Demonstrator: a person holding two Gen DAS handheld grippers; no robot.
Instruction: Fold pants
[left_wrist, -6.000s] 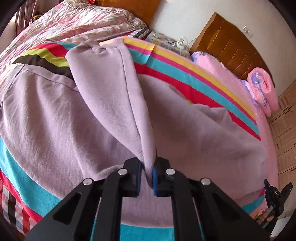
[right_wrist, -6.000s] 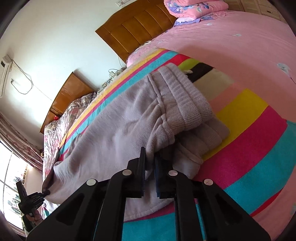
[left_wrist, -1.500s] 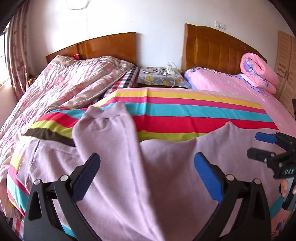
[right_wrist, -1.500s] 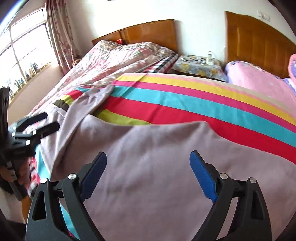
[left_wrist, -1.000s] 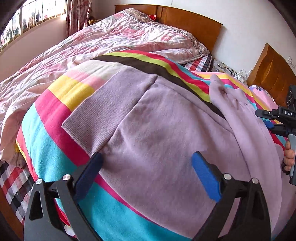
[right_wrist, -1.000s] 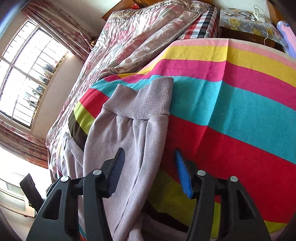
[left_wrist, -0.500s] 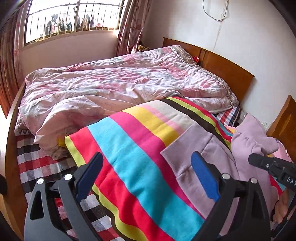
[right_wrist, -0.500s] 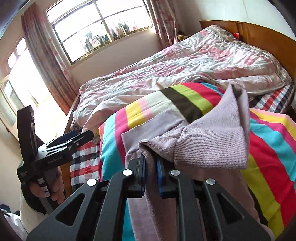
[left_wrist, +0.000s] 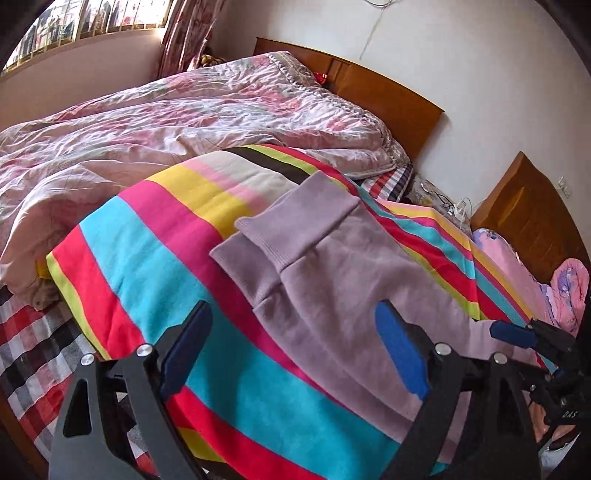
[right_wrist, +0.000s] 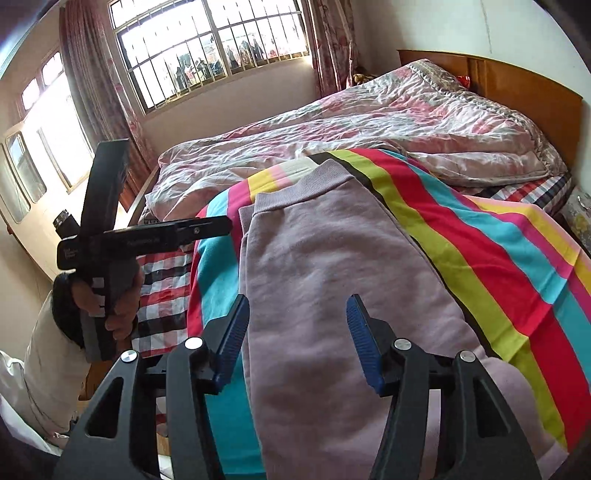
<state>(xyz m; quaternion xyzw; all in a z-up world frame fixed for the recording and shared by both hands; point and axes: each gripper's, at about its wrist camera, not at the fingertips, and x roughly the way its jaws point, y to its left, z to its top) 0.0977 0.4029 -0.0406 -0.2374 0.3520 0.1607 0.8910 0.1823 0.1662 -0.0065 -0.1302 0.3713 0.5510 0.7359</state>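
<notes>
On the striped blanket lie folded pants (lilac); both claws, left and right, released.

The folded lilac fleece pants lie on the striped multicolour blanket ahead of and between the fingers of the wide-spread right gripper, cuffs farthest, with the left gripper at their left and the crumpled pink floral quilt beyond.

Readable text — one mark only

White letters "DAS" stand on the black body of the right gripper — other printing is too blurred to read.
</notes>
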